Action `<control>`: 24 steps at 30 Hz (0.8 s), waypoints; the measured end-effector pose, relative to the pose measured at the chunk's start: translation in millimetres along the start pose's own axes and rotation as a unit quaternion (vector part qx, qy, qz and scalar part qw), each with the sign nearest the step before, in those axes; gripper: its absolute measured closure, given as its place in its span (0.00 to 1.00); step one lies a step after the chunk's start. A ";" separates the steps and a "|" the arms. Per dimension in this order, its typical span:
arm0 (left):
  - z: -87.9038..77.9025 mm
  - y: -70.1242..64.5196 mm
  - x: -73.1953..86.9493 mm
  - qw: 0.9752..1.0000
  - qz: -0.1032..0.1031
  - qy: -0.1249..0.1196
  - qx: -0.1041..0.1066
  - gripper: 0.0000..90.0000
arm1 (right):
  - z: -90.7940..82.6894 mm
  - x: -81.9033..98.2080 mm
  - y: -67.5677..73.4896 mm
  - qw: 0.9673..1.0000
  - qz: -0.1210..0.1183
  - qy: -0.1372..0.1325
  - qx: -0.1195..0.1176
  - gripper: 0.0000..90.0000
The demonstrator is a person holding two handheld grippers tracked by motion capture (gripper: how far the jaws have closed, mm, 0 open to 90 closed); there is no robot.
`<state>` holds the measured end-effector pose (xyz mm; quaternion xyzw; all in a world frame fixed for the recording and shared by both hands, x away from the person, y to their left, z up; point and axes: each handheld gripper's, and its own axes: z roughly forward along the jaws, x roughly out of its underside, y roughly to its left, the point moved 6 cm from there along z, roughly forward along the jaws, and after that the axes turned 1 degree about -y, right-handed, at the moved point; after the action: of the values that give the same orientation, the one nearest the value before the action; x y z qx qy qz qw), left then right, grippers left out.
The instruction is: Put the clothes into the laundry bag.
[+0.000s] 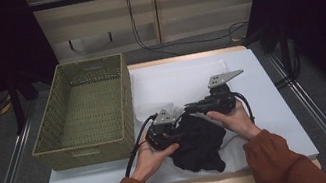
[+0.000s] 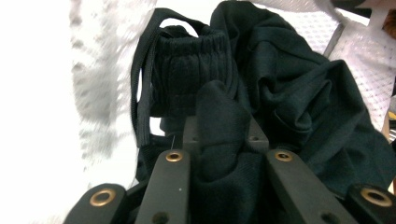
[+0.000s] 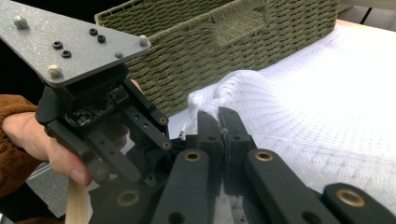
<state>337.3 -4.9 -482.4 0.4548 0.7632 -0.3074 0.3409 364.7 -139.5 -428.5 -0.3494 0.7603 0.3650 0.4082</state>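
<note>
A crumpled black garment (image 1: 200,141) lies on a white mesh cloth (image 1: 174,79) at the table's near middle. My left gripper (image 1: 180,130) points into its left side. In the left gripper view a fold of the black garment (image 2: 219,121) bulges up between the jaws, which pinch it; an elastic waistband (image 2: 187,51) lies just beyond. My right gripper (image 1: 187,109) sits just above the garment, pointing left. In the right gripper view its jaws (image 3: 220,120) are pressed together, and a raised ridge of white cloth (image 3: 233,84) stands right at the tips; I cannot tell if it is pinched.
A green woven basket (image 1: 82,105) stands empty on the table's left, close beside both grippers (image 3: 224,42). The left gripper's grey plate (image 3: 70,42) is close to the right gripper. White cloth covers the table's far and right parts (image 1: 251,86).
</note>
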 end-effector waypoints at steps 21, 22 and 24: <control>12.8 25.9 4.2 0.997 -0.041 0.008 -0.064 0.86 | -9.0 -0.7 9.5 1.000 -0.004 -0.007 -0.012 1.00; 11.7 26.2 4.7 0.997 -0.031 0.012 -0.066 0.86 | -9.7 0.0 9.3 1.000 -0.004 -0.006 -0.010 0.99; 10.5 24.8 4.3 0.997 -0.033 0.010 -0.064 0.86 | -11.1 1.9 8.3 1.000 -0.006 -0.004 -0.006 0.99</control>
<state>360.8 -1.2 -495.9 0.4099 0.7991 -0.2641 0.3516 352.9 -145.3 -423.4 -0.3547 0.7544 0.3685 0.4115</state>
